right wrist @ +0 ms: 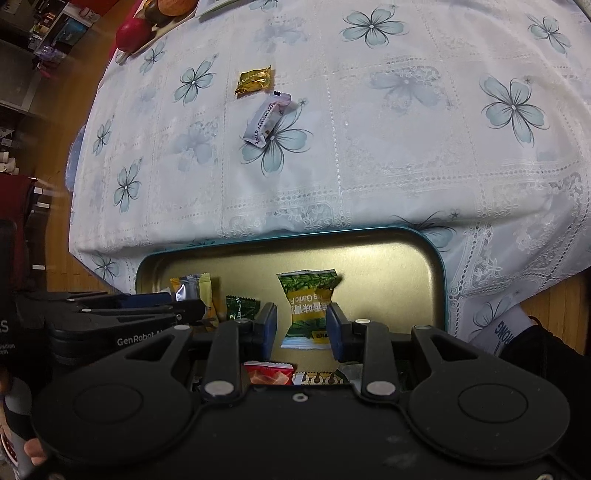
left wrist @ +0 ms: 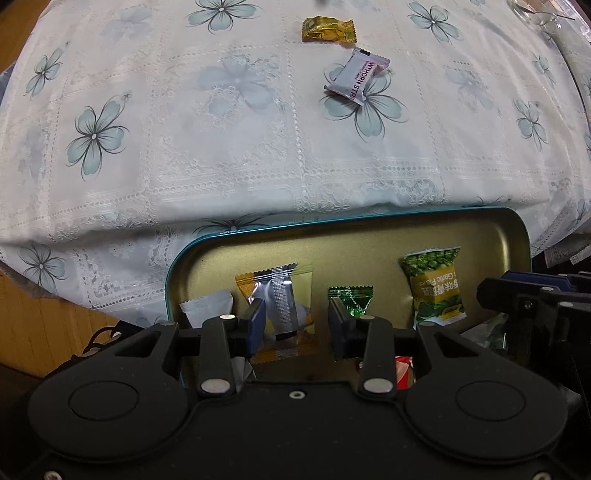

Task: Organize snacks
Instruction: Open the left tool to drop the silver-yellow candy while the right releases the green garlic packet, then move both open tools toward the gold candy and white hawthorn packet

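A white lace tablecloth (left wrist: 258, 147) printed with pale blue flowers covers the table and fills most of both views, its hem hanging over the near edge. Around it lies a wooden floor (right wrist: 62, 107), with cluttered shelves (right wrist: 44, 33) off to the left in the right wrist view and a plate of fruit (right wrist: 155, 22) at the cloth's far corner. At the near edge of the table sits a tin tray (left wrist: 517, 236) with a teal rim and a dull gold inside, holding several snacks: a green pea packet (left wrist: 436, 288), a yellow and silver packet (left wrist: 275, 295), a small dark green sweet (left wrist: 351, 299), a white packet (left wrist: 207, 306) and a red packet (right wrist: 267, 373) nearest the cameras. The left gripper (left wrist: 297, 325) points down over the tray with its jaws apart, nothing pressed between them; the yellow and silver packet and the dark green sweet lie beneath it. The right gripper (right wrist: 301, 328) hangs beside it over the pea packet, which shows between the parted jaws, lying loose in the tray with the pads clear of it. Well apart from the tray, out on the cloth, a white strip packet (left wrist: 356, 75) rests across a printed flower, and a gold sweet (left wrist: 327, 31) lies just beyond it.
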Tool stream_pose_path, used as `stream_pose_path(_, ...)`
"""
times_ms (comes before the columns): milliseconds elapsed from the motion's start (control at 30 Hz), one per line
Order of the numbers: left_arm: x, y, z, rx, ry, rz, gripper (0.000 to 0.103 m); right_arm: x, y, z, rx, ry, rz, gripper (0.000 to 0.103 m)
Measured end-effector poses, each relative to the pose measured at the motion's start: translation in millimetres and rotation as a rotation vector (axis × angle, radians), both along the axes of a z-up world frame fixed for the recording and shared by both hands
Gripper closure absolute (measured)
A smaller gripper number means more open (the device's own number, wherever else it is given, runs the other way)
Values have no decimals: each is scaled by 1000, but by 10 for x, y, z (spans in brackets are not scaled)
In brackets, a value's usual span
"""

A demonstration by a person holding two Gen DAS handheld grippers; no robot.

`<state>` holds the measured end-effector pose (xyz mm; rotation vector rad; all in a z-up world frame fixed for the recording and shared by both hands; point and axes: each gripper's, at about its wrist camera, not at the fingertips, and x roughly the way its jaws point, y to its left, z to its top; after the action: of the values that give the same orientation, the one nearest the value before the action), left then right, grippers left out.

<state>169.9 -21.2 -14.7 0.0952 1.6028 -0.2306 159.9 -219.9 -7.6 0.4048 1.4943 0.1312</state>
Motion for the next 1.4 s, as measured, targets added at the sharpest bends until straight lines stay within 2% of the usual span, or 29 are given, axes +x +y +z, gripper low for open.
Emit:
stream_pose_path(400,-8,-28,-53,11,19,-17,56,42,-22,6,1,3,-19,70)
stream_pose_path(733,114,50,23,-7,-8,40,56,235,-46,34,4,-12,-76,70)
stream_pose_path(1000,288,20,15,37,-111,67,57,494,-38,-26,13,-29,-128,70)
stream_pose_path(1100,360,31,78,-39,-148,73,54,642,-50,-98,-6,-23,-176,70)
stream_pose_path(1267,469,52,220,-47,-259,115,54,868,-48,-128,17,-48,-238,70)
stream_pose_path(1400,554,125,230,-48,-293,153,54,1029,-24,-165,32,-70,-286,70)
